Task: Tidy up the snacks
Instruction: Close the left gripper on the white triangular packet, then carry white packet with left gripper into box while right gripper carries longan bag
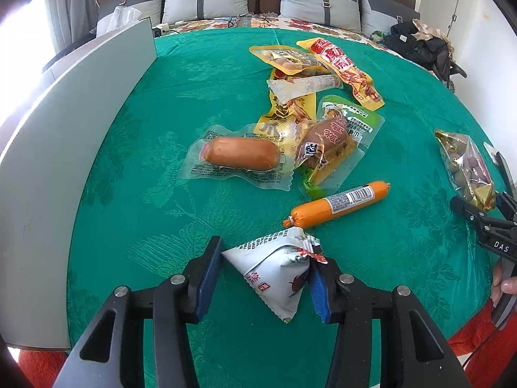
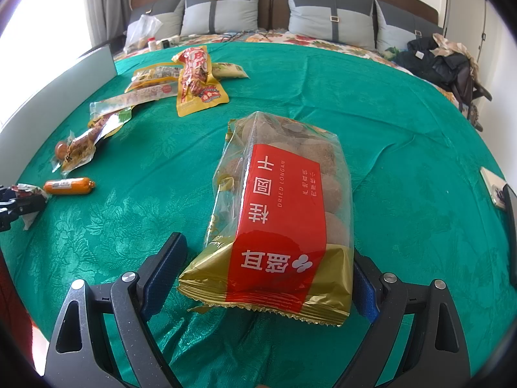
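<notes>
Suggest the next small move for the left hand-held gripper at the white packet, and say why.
Probably lift the white triangular packet a little off the green cloth. Both pads of the left hand-held gripper appear to press its sides while it lies on the cloth, close to the orange sausage, so a straight rise should clear it.

The longan bag [image 2: 281,213] hides the right pad of the right gripper [image 2: 268,278], and the picture's edge cuts off the phone [image 2: 494,186] beside it.

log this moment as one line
left gripper: on white packet | right gripper: open around longan bag | sausage: loose
</notes>
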### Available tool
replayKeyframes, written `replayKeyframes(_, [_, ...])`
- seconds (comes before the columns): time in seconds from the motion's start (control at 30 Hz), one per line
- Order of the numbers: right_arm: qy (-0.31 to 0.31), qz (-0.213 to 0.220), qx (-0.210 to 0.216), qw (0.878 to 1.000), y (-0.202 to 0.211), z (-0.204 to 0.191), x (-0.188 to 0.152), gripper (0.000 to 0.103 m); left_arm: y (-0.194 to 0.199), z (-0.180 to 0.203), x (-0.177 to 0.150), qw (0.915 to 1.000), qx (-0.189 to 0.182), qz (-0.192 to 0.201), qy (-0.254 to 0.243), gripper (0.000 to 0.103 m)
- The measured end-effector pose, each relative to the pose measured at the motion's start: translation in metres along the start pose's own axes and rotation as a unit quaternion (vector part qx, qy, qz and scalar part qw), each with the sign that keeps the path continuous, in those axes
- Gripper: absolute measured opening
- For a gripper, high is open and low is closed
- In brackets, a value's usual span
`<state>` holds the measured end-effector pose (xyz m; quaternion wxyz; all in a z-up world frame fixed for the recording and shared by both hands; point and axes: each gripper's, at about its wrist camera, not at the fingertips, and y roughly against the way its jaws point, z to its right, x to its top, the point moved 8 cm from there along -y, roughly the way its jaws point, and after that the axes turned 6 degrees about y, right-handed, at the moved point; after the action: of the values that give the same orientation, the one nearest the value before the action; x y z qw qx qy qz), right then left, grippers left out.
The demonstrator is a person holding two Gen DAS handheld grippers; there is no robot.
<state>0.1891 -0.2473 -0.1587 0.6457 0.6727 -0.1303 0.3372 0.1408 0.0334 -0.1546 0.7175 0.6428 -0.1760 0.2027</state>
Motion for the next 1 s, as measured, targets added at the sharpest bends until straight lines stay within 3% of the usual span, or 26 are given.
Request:
replayKeyframes(0.17, [0.003,-0.004,0.002,1.000,0.000,0.000,0.001,0.093,0.007,-0.001,0.002,0.9999,-0.007,0.008,0.009,0.048])
replayKeyframes(0.37, [0.013,-0.040,0.024,0.999,0.002,0.004,-0.002,0.091,0.015,-0.003,0.003,0.9995,-0.019,0.015,0.020,0.048])
replayKeyframes(0.5, [-0.034,-0.043,0.054,0.997,0.016,0.015,-0.006,0.092,0.024,-0.007,0.005,0.9986,-0.033,0.025,0.034,0.048])
replayKeyframes(0.7, [-0.140,0.012,0.059,0.988,0.046,0.057,0.029,0.092,0.035,-0.019,0.006,0.9961,-0.055,0.037,0.058,0.048])
replayKeyframes(0.87, [-0.067,-0.071,0.072,0.993,0.022,0.020,0.047,0.092,0.040,-0.026,0.006,0.9946,-0.066,0.044,0.067,0.048])
replayKeyframes(0.93, [-0.025,-0.126,0.028,0.991,0.001,0.010,0.041,0.092,0.046,-0.027,0.007,0.9937,-0.073,0.050,0.069,0.048])
replayKeyframes(1.0, [-0.025,-0.156,0.003,0.987,-0.011,0.012,0.032,0.089,0.057,-0.027,0.009,0.9926,-0.082,0.059,0.067,0.048])
